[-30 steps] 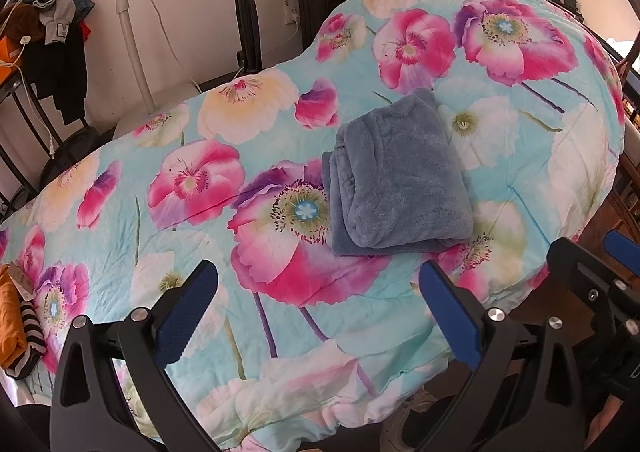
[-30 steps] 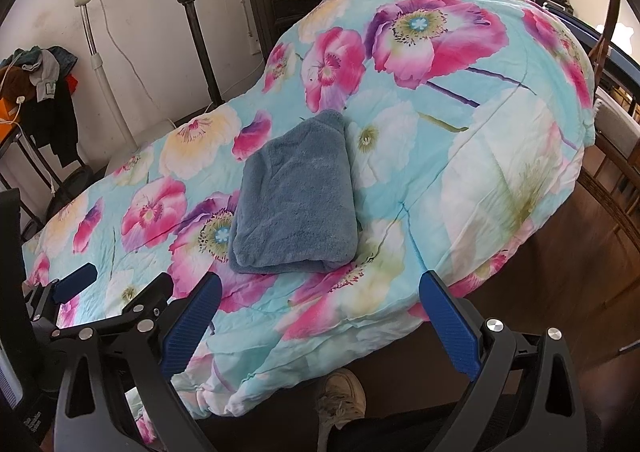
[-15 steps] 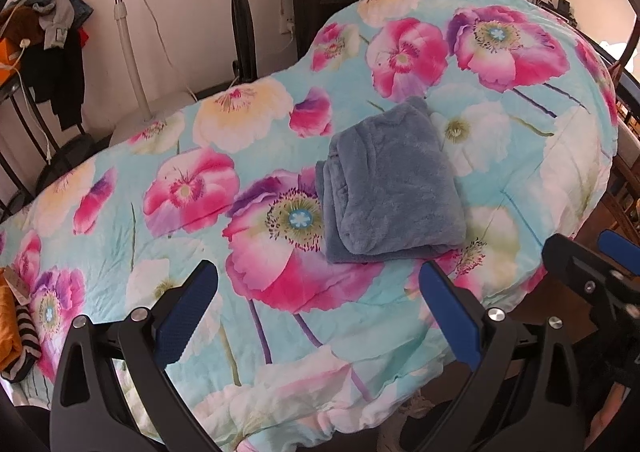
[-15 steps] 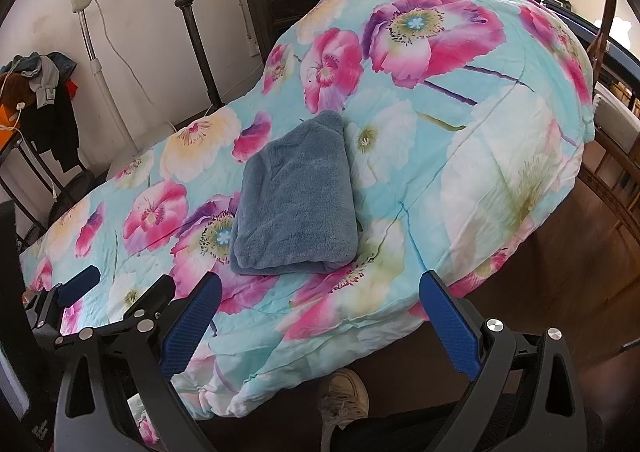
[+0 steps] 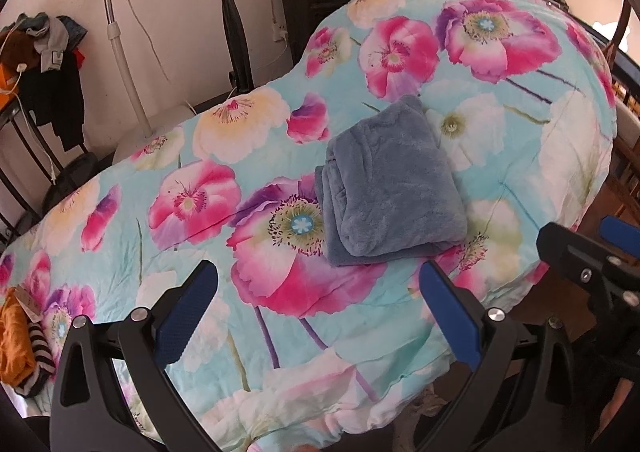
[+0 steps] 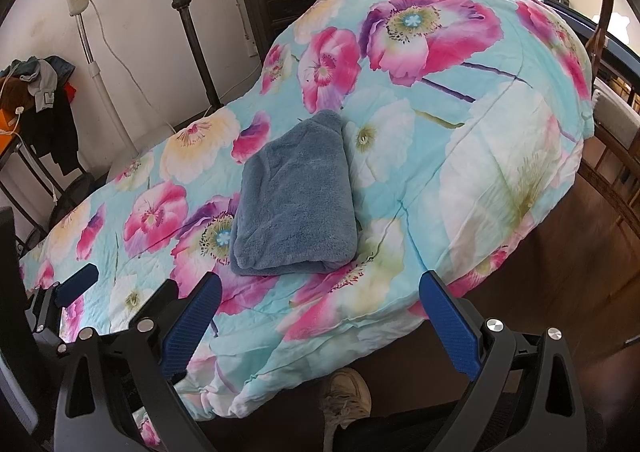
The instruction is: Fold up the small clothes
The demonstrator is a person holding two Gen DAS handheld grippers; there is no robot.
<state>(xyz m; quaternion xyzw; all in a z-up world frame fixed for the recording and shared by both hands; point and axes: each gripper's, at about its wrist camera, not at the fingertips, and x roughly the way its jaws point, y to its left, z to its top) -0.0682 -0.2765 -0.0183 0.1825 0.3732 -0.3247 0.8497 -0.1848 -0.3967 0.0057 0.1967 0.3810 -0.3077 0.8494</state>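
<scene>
We are holding the left tool (image 5: 318, 304) and the right tool (image 6: 320, 310) released, both empty, off the near edge of the bed (image 5: 280, 384), with a shoe (image 6: 346, 392) on the floor below. The folded blue garment (image 5: 394, 190) is lying beyond them on the floral quilt (image 6: 500, 180), nothing covering it. An orange and striped cloth (image 5: 18, 348) is sitting at the bed's left corner; a fan stand (image 5: 120, 52) and hanging clothes (image 5: 52, 72) are standing farther back.

folded garment (image 5: 390, 188) on quilt (image 5: 520, 180), mid-bed
</scene>
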